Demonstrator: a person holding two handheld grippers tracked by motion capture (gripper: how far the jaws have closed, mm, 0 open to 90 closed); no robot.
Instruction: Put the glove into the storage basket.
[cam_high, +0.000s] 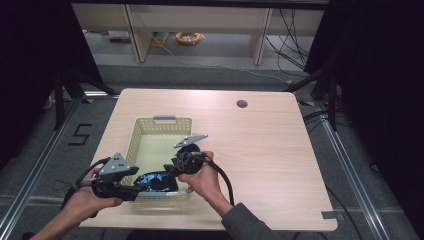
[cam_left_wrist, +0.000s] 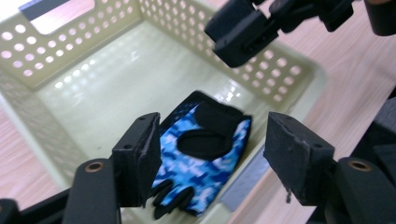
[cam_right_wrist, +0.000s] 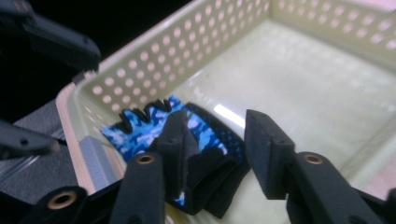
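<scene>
Nearest the person, the left gripper (cam_high: 131, 191) is hovering over the near rim of the basket (cam_high: 139, 127), its jaws standing spread with nothing between the pads; in the left gripper view the glove (cam_left_wrist: 201, 154) is lying below and beyond them, untouched. The right gripper (cam_high: 170, 170) is hanging just over the same corner, its jaws likewise parted; in the right gripper view the glove (cam_right_wrist: 196, 135) is lying beneath the gap and no pad appears to be pressing on it, though blur there is leaving contact uncertain. The blue camouflage glove with black palm patches is resting flat on the basket floor against the near wall, which suggests both tools are letting go of an item being stowed. Its fingers are pointing toward the near rim.

The cream perforated basket is sitting on the left half of a pale wooden table (cam_high: 260, 150), a grey handle (cam_high: 164, 119) at its far end. A round cable hole (cam_high: 242, 104) is showing near the far edge. Beyond, grey floor, black curtains, shelving legs and a coil of yellow cable (cam_high: 188, 38) are closing the scene.
</scene>
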